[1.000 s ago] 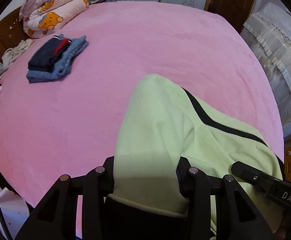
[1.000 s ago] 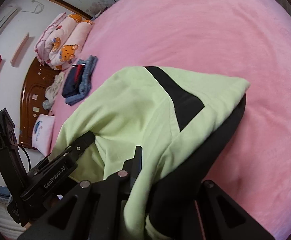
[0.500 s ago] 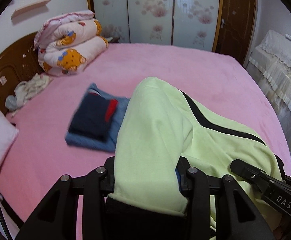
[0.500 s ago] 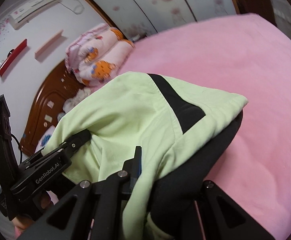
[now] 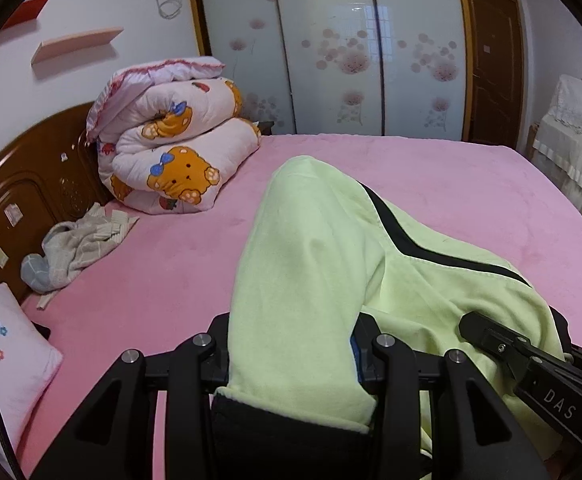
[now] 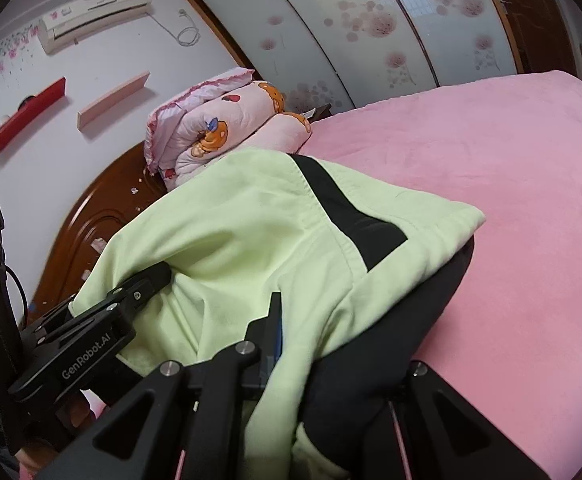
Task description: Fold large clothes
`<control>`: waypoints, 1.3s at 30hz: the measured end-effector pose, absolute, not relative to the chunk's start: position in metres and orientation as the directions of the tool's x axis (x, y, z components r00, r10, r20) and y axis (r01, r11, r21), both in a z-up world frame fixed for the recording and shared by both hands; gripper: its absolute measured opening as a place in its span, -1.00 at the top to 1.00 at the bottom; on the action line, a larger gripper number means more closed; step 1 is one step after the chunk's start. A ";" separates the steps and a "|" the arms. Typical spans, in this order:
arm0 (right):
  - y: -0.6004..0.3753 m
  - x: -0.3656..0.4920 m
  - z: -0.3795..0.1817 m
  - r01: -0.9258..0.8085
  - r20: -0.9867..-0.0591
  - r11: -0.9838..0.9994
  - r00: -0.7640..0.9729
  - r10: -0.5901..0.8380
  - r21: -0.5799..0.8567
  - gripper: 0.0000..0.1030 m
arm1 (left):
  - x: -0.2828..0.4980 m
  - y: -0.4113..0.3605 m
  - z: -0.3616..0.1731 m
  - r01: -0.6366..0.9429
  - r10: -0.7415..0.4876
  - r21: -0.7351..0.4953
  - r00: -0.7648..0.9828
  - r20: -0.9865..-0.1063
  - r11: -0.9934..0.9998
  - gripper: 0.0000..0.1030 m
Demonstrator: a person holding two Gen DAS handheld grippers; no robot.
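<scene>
A folded light green garment (image 5: pixel 311 264) with a black stripe and black trim hangs between my two grippers above the pink bed (image 5: pixel 471 184). My left gripper (image 5: pixel 291 352) is shut on its near edge; the cloth fills the jaws and drapes forward. My right gripper (image 6: pixel 331 364) is shut on the same garment (image 6: pixel 251 232), green and black cloth bunched between its fingers. The right gripper shows in the left wrist view (image 5: pixel 531 360), and the left gripper in the right wrist view (image 6: pixel 91 328). The fingertips are hidden by cloth.
A rolled bear-print quilt (image 5: pixel 171 160) lies by the wooden headboard (image 5: pixel 19 200). Crumpled grey-white clothes (image 5: pixel 75 248) and a white pillow (image 5: pixel 3 352) lie at the bed's left. Wardrobe doors (image 5: pixel 371 48) stand behind; covered furniture (image 5: pixel 571 152) is at right.
Both grippers have tilted up and moved toward the headboard, carrying the green garment. The folded denim and navy stack has dropped out of view behind the garment.
</scene>
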State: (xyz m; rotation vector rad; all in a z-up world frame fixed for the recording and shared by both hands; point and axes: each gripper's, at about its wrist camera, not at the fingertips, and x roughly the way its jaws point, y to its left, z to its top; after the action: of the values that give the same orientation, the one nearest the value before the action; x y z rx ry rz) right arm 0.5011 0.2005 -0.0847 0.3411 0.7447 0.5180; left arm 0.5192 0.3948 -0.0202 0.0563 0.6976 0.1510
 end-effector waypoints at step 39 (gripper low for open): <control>0.248 0.581 -0.186 -0.245 -0.668 0.873 0.568 0.481 0.421 0.79 | 0.582 0.427 -0.125 -0.178 0.185 0.089 0.655 -0.733 0.980 0.25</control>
State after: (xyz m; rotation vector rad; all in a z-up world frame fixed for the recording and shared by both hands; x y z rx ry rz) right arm 0.5811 0.2479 -0.1856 0.2968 0.8684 0.4340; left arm 0.5821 0.4265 -0.1250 0.0089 0.8319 0.2063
